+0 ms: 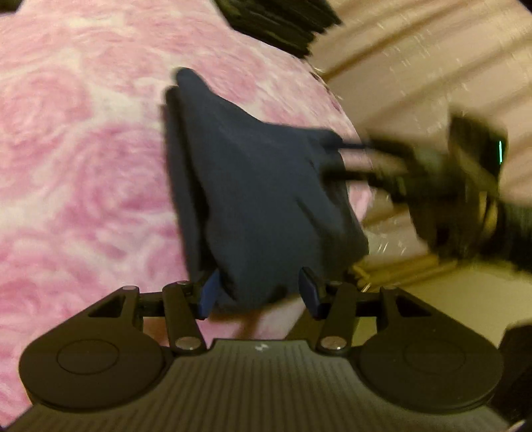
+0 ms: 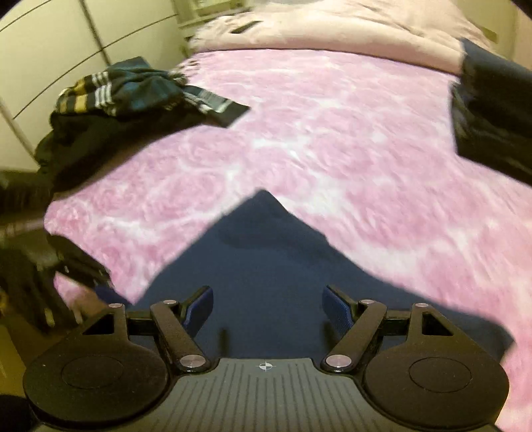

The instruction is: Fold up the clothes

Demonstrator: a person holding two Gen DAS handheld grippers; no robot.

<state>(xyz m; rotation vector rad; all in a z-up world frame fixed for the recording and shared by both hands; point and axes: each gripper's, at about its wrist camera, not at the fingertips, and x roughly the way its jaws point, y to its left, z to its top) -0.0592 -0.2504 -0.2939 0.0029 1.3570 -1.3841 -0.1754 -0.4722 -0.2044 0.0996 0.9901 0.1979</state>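
A navy garment (image 1: 259,186) lies bunched in folds on the pink rose-patterned blanket (image 1: 83,149), near the bed's edge. My left gripper (image 1: 259,295) straddles its near end. The blue pads flank the cloth loosely, so the jaws stand open with fabric between them. In the left wrist view my right gripper (image 1: 335,156) comes in blurred from the right, its fingertips at the garment's far edge. In the right wrist view the same navy garment (image 2: 262,252) spreads flat under my right gripper (image 2: 269,309). Its jaws are wide open and the cloth lies below them, not pinched.
A heap of dark and striped clothes (image 2: 116,93) sits at the bed's left edge. A dark folded stack (image 2: 492,116) lies at the right, and the same kind of stack (image 1: 276,23) shows in the left wrist view. A pale duvet (image 2: 332,30) lies behind, white drawers (image 2: 50,50) to the left.
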